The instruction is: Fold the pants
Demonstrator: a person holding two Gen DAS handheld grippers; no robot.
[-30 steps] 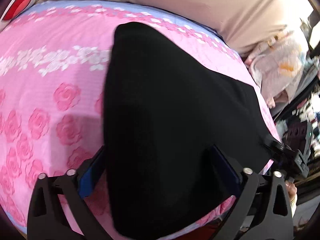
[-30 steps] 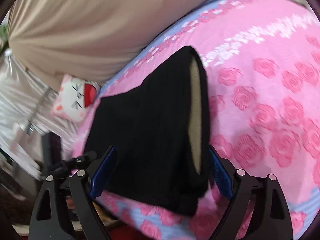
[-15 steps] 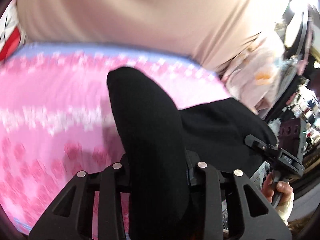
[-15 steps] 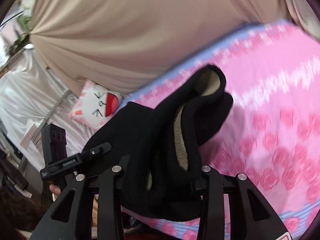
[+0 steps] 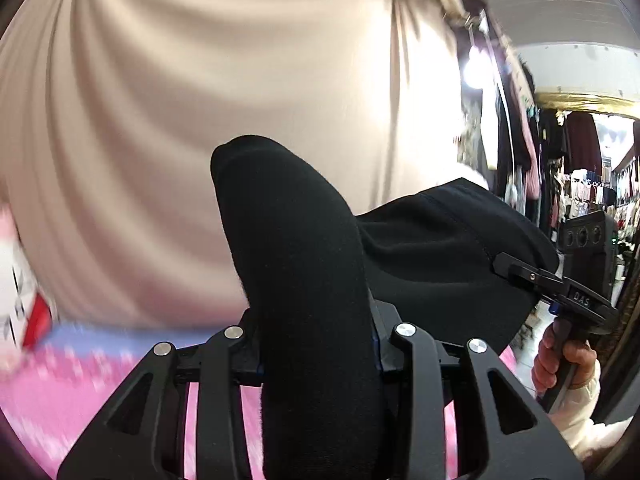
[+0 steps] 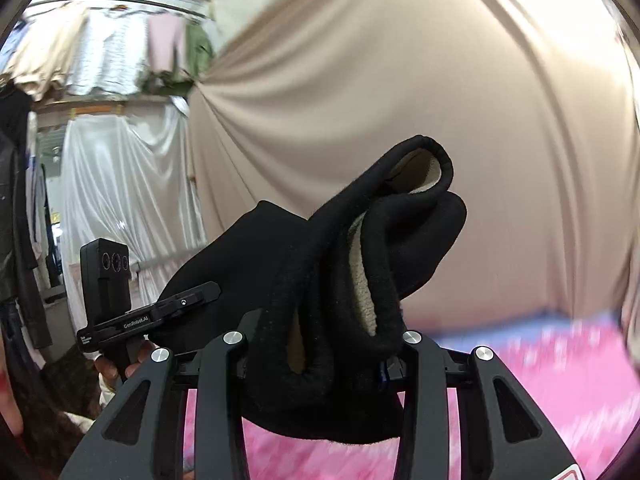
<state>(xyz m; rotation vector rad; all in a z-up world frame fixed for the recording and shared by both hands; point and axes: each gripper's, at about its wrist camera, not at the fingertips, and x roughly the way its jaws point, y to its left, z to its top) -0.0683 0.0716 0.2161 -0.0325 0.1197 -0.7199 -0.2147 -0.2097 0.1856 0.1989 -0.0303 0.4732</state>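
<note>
Black pants held up between both hand-held grippers, above a pink bedspread.

The left hand-held gripper (image 5: 316,356) is clenched on a rolled bunch of the black pants (image 5: 304,280), and the right hand-held gripper (image 6: 320,356) grasps another bunch where the cream fleece lining (image 6: 362,280) shows. The fabric spans between them, clear of the pink floral bedspread (image 6: 520,380) below. A beige curtain (image 5: 200,120) hangs behind, with hanging clothes (image 5: 580,184) at the far side.

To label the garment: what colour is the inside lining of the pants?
Cream-beige, against the black outside of the pants; the right wrist view shows it best.
</note>
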